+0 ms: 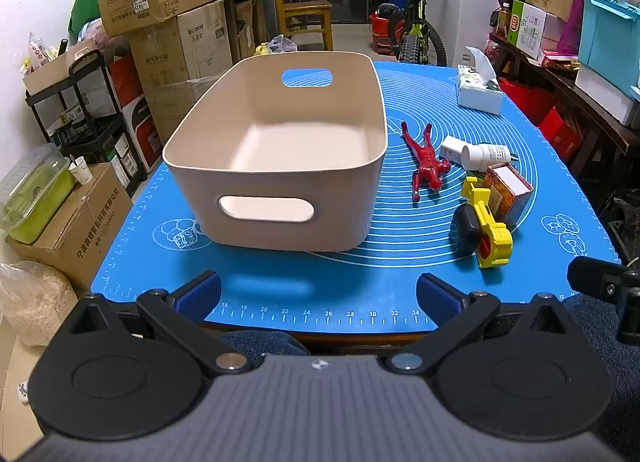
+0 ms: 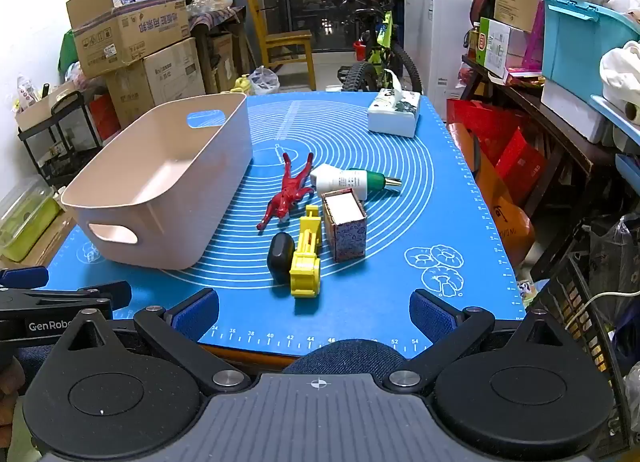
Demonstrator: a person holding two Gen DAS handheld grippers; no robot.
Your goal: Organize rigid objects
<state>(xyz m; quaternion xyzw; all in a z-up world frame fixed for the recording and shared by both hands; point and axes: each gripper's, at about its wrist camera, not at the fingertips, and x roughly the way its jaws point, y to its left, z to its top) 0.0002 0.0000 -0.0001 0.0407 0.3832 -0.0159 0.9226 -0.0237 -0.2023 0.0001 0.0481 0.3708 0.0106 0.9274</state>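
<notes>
Left gripper [image 1: 318, 296] released, fingers spread over near surface edge; beige bin [image 1: 280, 181] straight ahead, empty inside, bare blue mat [image 1: 360, 286] between; right gripper [image 2: 314, 312] released likewise; ahead of it yellow toy [image 2: 306, 258] touching black oval object [image 2: 280, 256]; patterned box [image 2: 346, 225], red figure [image 2: 290, 191], white bottle [image 2: 344, 181] beyond; bottle's far end hard to make out; tissue box [image 2: 394, 115] near far edge.
</notes>
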